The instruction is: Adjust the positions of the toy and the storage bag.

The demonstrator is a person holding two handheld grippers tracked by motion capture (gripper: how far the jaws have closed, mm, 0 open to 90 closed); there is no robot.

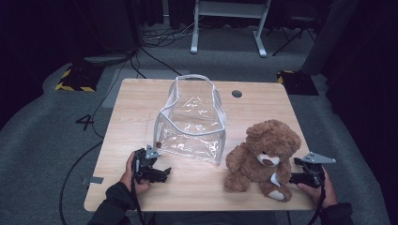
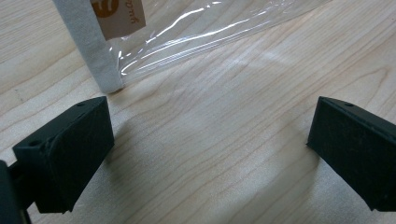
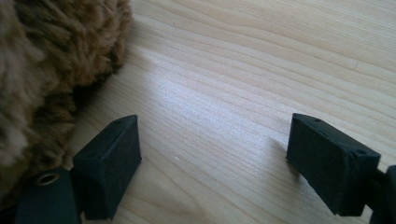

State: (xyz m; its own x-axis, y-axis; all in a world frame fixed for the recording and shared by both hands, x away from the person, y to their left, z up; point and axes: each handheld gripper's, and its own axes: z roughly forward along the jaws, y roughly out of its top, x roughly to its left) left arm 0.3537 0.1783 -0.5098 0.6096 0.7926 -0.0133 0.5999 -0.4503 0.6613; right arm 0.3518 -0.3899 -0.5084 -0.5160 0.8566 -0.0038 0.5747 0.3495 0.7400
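1. Left gripper (image 1: 165, 174) held low over the near left part of the table (image 1: 131, 108), jaws spread wide with only bare wood between them, gripping nothing; pointed rightward along the near edge in the high view.
2. Right gripper (image 1: 292, 178) likewise low at the near right corner, jaws wide apart and empty, aimed leftward at the teddy bear (image 1: 265, 157); brown fur just beside one jaw in the right gripper view.
3. Largest on the table: clear plastic bag (image 1: 192, 124) with white trim, standing upright near the middle, mouth open upward, long axis running from the near side toward the far edge; inside, nothing visible but creased plastic.
4. White-trimmed corner of the bag (image 2: 95, 56) resting on the wood just ahead of the left gripper's jaws, a small orange-and-white label above it.
5. Teddy bear seated upright to the right of the bag, close beside it, facing the near edge, head up, legs stretched toward the person.
6. Left hand (image 1: 129, 176) wrapped around its gripper's body, right hand (image 1: 319, 190) behind its gripper, both dark sleeves entering from the bottom edge.
7. Small dark round hole (image 1: 237, 93) in the tabletop near the far edge, beyond the bag.
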